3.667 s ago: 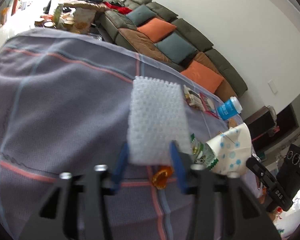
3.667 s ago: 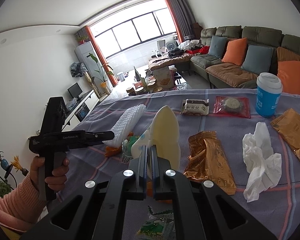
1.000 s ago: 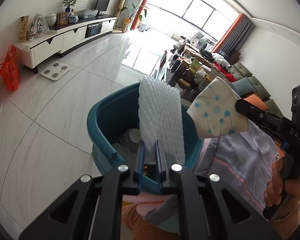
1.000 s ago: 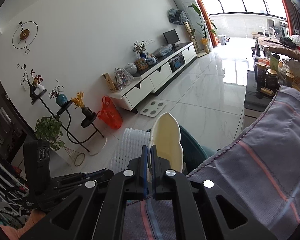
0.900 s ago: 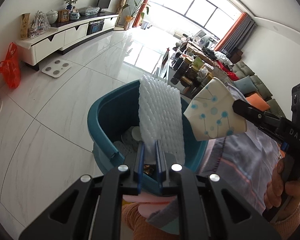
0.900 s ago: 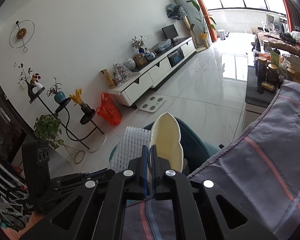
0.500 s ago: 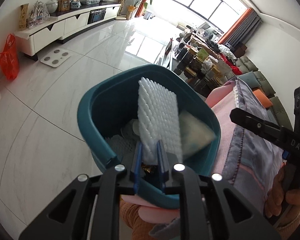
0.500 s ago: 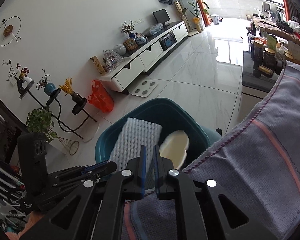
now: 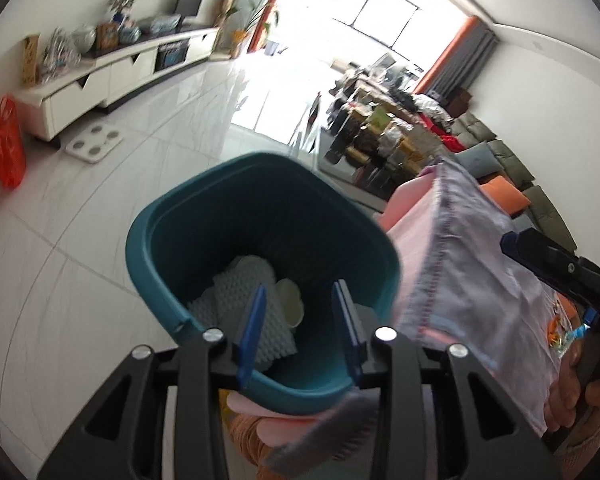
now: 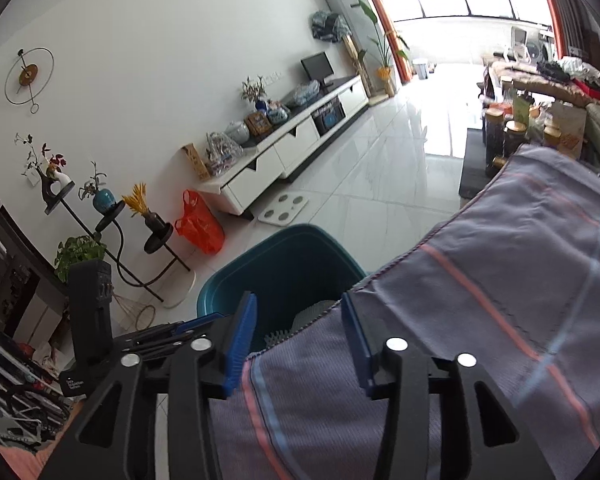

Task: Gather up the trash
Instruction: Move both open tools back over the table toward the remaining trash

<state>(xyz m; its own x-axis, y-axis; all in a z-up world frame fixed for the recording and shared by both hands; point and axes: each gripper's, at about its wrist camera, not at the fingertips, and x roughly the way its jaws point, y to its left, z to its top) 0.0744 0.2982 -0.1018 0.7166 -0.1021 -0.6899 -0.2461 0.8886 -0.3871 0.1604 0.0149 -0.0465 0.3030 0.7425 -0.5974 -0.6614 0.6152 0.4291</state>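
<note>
Left wrist view: the left hand-held gripper [image 9: 300, 312] hangs over the mouth of a teal bin [image 9: 172, 216] that stands on the white tiled floor [image 9: 60, 240]. Its jaws have just been opening and now stand apart with nothing between them. Inside the bin, seen between and below the blue fingers [image 9: 252, 320], lie a white foam net sleeve [image 9: 236, 292] and, just beside it to the right, a pale paper cup [image 9: 290, 300]; both rest loose on other pale trash at the bottom. To the right of the bin hangs the edge of the striped cloth [image 9: 472, 264] that covers the worktop. At the far right the right hand-held gripper [image 9: 540, 254] reaches in from the edge of the view, with the person's hand [image 9: 572, 396] on its handle.

Right wrist view: the right hand-held gripper [image 10: 298, 328] hangs over the corner of the cloth-covered worktop [image 10: 520, 280], near the teal bin [image 10: 236, 284]. Its jaws have likewise just been opening and stand apart, empty. A little of the foam net [image 10: 312, 312] shows past the cloth edge inside the bin. The left hand-held gripper [image 10: 172, 330] is visible at lower left.
</note>
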